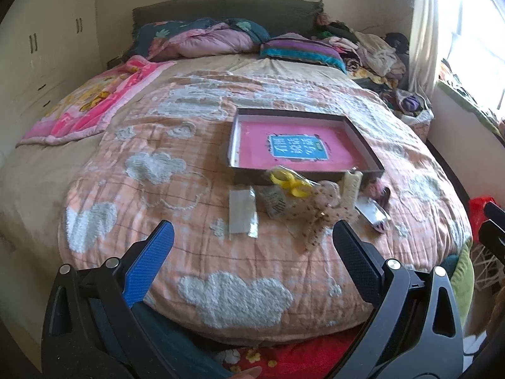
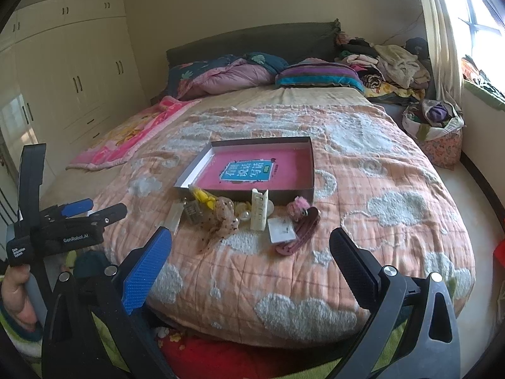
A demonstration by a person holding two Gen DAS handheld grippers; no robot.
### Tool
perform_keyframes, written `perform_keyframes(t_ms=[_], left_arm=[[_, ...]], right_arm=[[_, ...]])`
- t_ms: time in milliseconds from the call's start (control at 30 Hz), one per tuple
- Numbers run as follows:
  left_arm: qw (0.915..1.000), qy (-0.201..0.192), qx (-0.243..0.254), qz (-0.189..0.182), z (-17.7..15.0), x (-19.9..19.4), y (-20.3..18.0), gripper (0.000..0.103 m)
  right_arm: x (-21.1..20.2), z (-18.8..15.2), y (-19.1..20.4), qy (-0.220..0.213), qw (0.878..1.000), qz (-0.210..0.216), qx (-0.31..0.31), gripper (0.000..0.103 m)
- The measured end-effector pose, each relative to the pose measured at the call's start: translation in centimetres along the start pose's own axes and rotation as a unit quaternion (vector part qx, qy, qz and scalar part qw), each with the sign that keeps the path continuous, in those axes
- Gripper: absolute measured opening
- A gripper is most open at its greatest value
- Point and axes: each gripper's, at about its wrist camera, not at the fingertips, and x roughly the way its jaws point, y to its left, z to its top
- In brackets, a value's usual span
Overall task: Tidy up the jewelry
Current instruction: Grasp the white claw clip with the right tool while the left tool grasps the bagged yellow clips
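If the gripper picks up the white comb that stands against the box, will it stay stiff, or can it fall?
The white comb looks like hard plastic, so it will probably stay stiff. It stands upright, leaning on the box, on a soft quilt, so a light push could likely tip it. Its teeth may be fragile.

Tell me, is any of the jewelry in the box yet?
No. The box shows only its pink liner with a blue label, and the jewelry lies on the quilt in front of it.
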Motion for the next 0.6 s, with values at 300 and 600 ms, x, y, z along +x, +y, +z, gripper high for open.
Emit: perform_keyframes(t_ms=[300,600], left_arm=[[0.9991,0.02,-0.037,0.008,1.1,2.5,3.3,0.094],[0.9947,0.04,-0.042,-0.085,2.5,6.1,3.5,0.094]], right_arm=[[2.6,2.1,0.8,0.001,1.0,0.025,-0.015,0.099],[7.1,4.1,0.4,0.009,0.999,0.04,-0.017,0.099]])
